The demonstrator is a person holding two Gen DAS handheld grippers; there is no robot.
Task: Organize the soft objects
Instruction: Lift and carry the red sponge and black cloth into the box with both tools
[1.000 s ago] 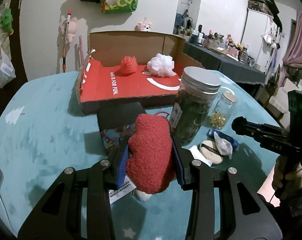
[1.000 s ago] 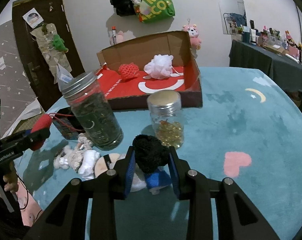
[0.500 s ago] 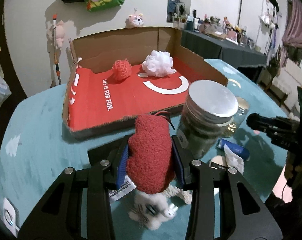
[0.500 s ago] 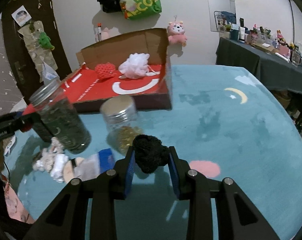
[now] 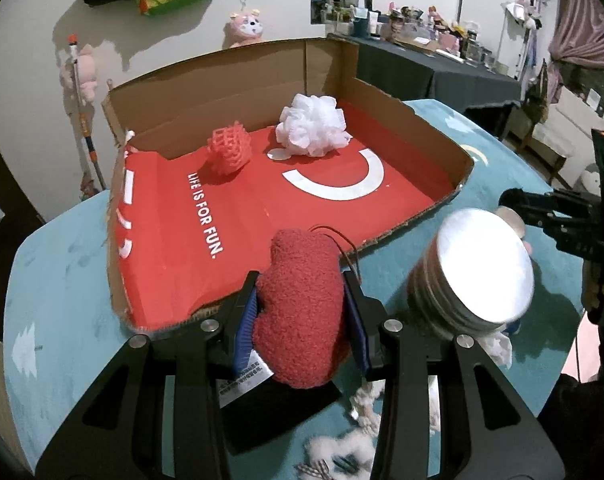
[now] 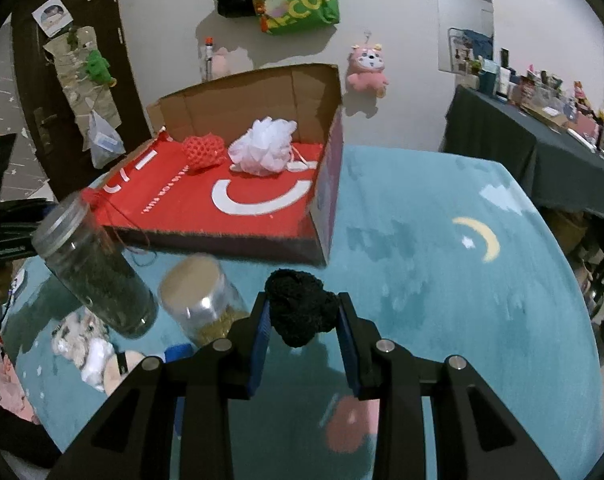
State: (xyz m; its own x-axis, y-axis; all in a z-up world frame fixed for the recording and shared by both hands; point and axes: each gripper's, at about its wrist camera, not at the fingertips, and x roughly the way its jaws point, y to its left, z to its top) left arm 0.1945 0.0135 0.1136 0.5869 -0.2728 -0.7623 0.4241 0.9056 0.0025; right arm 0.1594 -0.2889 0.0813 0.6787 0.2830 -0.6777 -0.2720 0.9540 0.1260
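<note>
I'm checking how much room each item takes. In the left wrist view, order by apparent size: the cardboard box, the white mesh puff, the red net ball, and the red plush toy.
1. cardboard box
2. red plush toy, though it looms because it sits at the camera
3. white mesh puff
4. red net ball

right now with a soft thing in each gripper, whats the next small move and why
Probably carry the left gripper a little further forward over the box and release the red plush there. The plush is clamped between the pads at the box's near edge, and the pink mesh ball and white pouf already lie inside. The right gripper, holding the black fuzzy ball, could follow.
</note>
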